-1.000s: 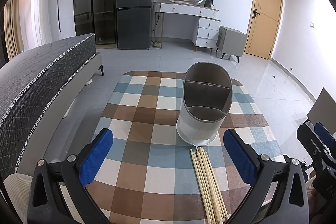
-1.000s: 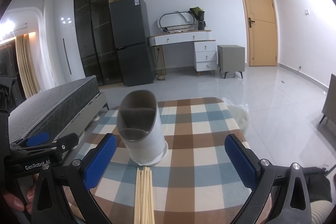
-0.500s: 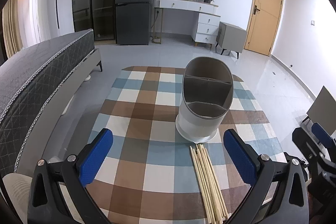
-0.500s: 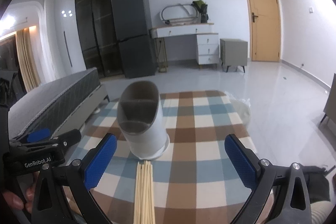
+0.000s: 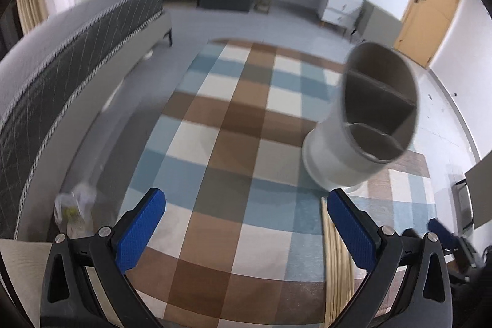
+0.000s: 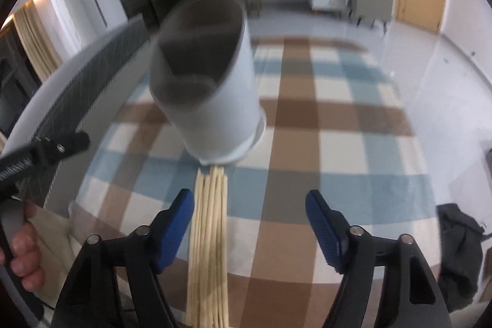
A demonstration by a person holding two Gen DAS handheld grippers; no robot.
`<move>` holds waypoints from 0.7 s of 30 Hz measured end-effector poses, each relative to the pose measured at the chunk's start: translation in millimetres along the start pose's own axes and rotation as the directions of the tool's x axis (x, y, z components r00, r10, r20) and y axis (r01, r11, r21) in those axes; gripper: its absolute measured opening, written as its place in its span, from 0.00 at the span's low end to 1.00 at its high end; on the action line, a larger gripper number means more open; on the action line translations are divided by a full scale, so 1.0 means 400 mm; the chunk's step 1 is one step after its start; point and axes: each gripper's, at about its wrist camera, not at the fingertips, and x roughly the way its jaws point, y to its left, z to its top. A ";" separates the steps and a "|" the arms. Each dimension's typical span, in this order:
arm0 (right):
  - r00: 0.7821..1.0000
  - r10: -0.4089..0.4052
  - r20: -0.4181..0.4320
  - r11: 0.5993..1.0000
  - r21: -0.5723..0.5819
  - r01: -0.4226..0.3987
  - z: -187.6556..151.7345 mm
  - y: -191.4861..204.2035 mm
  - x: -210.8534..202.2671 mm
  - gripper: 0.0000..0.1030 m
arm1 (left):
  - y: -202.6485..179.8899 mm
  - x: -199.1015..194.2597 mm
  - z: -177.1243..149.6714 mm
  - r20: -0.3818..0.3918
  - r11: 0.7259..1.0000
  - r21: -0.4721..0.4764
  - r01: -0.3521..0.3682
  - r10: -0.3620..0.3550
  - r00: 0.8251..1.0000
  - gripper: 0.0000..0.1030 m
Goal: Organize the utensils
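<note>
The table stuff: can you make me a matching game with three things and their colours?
Things:
1. chopsticks
2. utensil holder
3. right gripper pads

Colours:
a. blue
b. white outside, grey inside
c. pale wood

Pairs: 1-c, 2-b, 3-a

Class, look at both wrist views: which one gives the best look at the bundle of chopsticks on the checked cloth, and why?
The right wrist view. There the chopsticks lie nearly full length, running from the white utensil holder down between the open fingers of the right tool. The left wrist view shows only a blurred strip of them, partly hidden behind the left tool's right finger.
</note>
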 end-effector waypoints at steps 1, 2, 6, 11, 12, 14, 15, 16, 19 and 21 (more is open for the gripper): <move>1.000 -0.002 -0.025 1.000 -0.012 0.002 0.000 0.005 0.021 0.59 | 0.003 0.010 0.002 -0.018 1.000 -0.011 0.000 0.000 1.000 0.99; 0.999 -0.006 -0.043 1.000 -0.021 0.006 0.001 0.005 0.037 0.57 | 0.006 0.018 0.005 -0.037 1.000 -0.024 0.001 -0.002 0.999 0.99; 0.991 0.007 -0.137 0.999 -0.038 -0.012 0.004 0.014 0.119 0.47 | 0.020 0.047 0.015 -0.099 0.998 -0.068 0.002 -0.008 0.995 0.99; 0.983 -0.021 -0.182 0.996 -0.095 0.003 0.008 0.037 0.176 0.40 | 0.033 0.070 0.023 -0.144 0.995 -0.097 0.010 -0.024 0.989 0.99; 0.982 -0.025 -0.188 0.995 -0.102 0.006 0.008 0.041 0.183 0.38 | 0.035 0.074 0.022 -0.153 0.995 -0.101 0.009 -0.025 0.988 0.99; 0.983 -0.029 -0.184 0.994 -0.108 0.009 0.009 0.046 0.189 0.35 | 0.041 0.084 0.024 -0.171 0.994 -0.110 0.011 -0.030 0.985 0.99; 0.982 -0.034 -0.186 0.994 -0.113 0.013 0.014 0.046 0.193 0.34 | 0.043 0.089 0.024 -0.181 0.993 -0.117 0.014 -0.035 0.983 0.99; 0.982 -0.033 -0.185 0.993 -0.118 0.011 0.016 0.048 0.193 0.29 | 0.047 0.094 0.025 -0.188 0.992 -0.121 0.018 -0.041 0.981 0.99; 0.980 -0.069 -0.187 0.987 -0.154 0.040 0.013 0.059 0.192 0.23 | 0.052 0.102 0.025 -0.206 0.992 -0.127 0.021 -0.047 0.977 0.99; 0.978 -0.082 -0.191 0.984 -0.174 0.049 0.012 0.067 0.192 0.23 | 0.052 0.103 0.024 -0.214 0.992 -0.127 0.022 -0.049 0.976 0.99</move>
